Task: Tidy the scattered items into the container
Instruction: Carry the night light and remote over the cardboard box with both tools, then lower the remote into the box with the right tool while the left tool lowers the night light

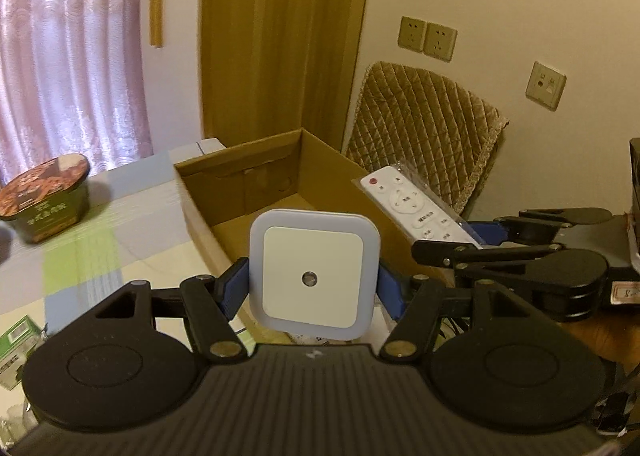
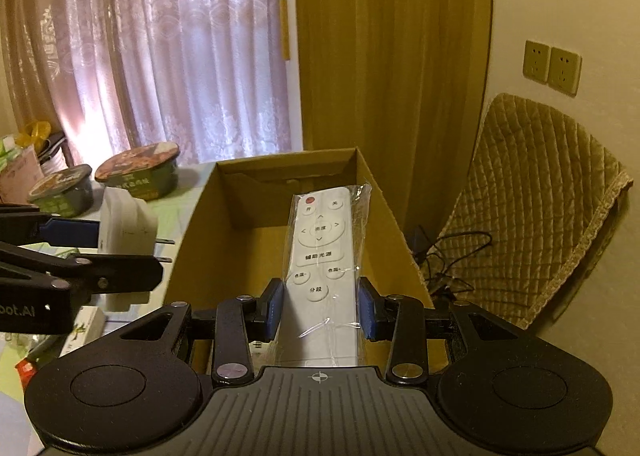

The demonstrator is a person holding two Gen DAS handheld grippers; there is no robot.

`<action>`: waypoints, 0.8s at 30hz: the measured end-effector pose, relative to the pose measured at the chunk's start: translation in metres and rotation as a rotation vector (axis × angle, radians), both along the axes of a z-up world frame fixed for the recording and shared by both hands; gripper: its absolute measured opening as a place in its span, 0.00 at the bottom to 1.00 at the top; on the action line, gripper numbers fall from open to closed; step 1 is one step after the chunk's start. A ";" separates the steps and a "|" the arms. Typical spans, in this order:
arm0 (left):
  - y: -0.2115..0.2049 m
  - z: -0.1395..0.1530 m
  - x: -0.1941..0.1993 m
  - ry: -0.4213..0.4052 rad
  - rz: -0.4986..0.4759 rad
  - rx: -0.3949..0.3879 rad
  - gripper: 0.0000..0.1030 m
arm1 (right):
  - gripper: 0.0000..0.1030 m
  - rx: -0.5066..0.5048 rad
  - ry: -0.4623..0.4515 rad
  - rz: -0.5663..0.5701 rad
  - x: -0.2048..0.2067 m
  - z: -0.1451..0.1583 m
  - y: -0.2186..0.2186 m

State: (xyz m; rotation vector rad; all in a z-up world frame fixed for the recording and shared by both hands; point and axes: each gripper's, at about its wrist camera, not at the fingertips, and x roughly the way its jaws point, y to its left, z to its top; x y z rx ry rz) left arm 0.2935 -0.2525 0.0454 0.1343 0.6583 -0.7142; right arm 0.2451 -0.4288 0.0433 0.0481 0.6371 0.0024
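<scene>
Both grippers gripped something: the left gripper (image 1: pixel 314 284) had its fingers clamped on a square night light (image 1: pixel 314 274), the right gripper (image 2: pixel 320 306) pinched a wrapped white remote (image 2: pixel 322 256), cardboard box (image 2: pixel 224 256) just beyond both.

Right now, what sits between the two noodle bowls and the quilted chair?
The open cardboard box stands between the noodle bowls and the quilted chair, as the right wrist view shows; the wrapped remote is held over it.

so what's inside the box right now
The visible part of the box floor is bare cardboard. The remote and night light, each in a gripper, hide the near part, so I can't tell what's there.
</scene>
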 end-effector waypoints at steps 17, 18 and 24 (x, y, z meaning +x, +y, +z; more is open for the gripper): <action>-0.028 -0.035 0.018 0.031 -0.040 0.058 0.59 | 0.40 0.032 0.048 -0.013 0.017 -0.026 -0.011; -0.028 -0.035 0.018 0.026 -0.033 0.060 0.61 | 0.40 0.032 0.050 -0.015 0.017 -0.027 -0.012; -0.011 -0.034 0.018 0.026 0.001 0.051 0.61 | 0.40 0.033 0.061 -0.018 0.016 -0.031 -0.013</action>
